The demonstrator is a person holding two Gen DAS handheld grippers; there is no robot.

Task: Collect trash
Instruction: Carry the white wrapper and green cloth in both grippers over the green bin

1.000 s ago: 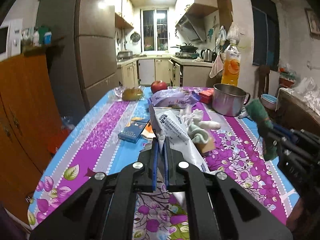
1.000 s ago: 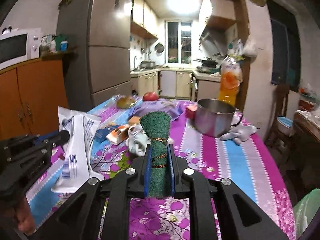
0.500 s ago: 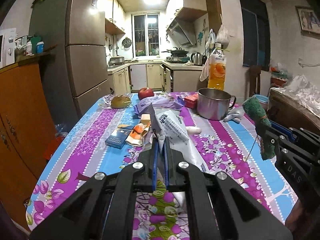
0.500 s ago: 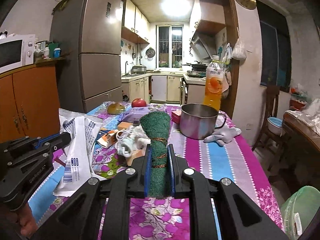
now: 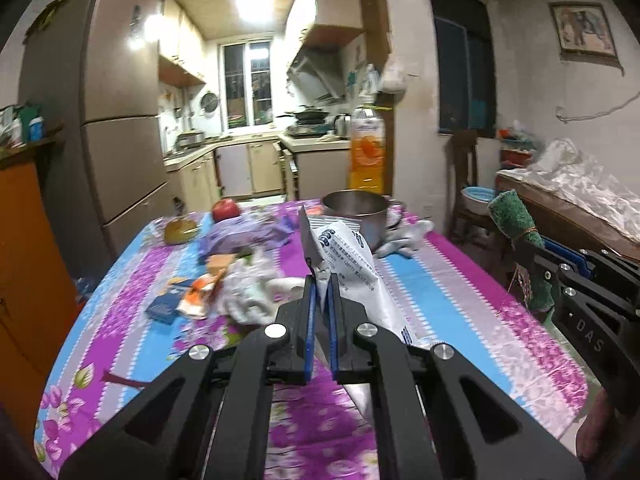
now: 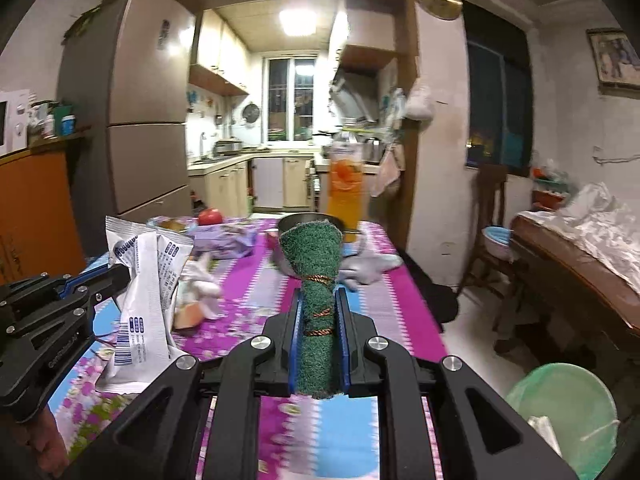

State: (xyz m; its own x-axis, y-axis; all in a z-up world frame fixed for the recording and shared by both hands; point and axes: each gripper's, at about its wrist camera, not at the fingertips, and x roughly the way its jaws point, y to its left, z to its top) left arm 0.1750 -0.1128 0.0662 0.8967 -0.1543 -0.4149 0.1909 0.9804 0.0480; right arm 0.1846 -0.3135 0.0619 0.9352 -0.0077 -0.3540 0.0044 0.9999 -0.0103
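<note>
Looking along the left gripper [image 5: 323, 284], its blue pads are clamped on the edge of a white printed wrapper [image 5: 348, 256], which stands up off the table [image 5: 448, 292], probably lifted clear so it can be carried off as trash. Behind it on the flowered cloth lie a red apple [image 5: 225, 209], a steel pot [image 5: 356, 210], an orange drink bottle [image 5: 367, 148] and a blurred heap of crumpled white scraps [image 5: 248, 292]; what those scraps are is hard to make out. The wrapper's lower end is hidden behind the gripper. Looking along the right gripper [image 6: 319, 300], its pads squeeze a rolled green scouring pad [image 6: 316, 280] bound with thin wire, held above the table edge. A pale green bin [image 6: 560, 412] sits low at the right, cut off by the frame and partly blocked by the gripper body, and is likely where both pieces belong. The left gripper with its wrapper shows at the left edge, beside a hand [image 6: 44, 440] only partly in view.
</note>
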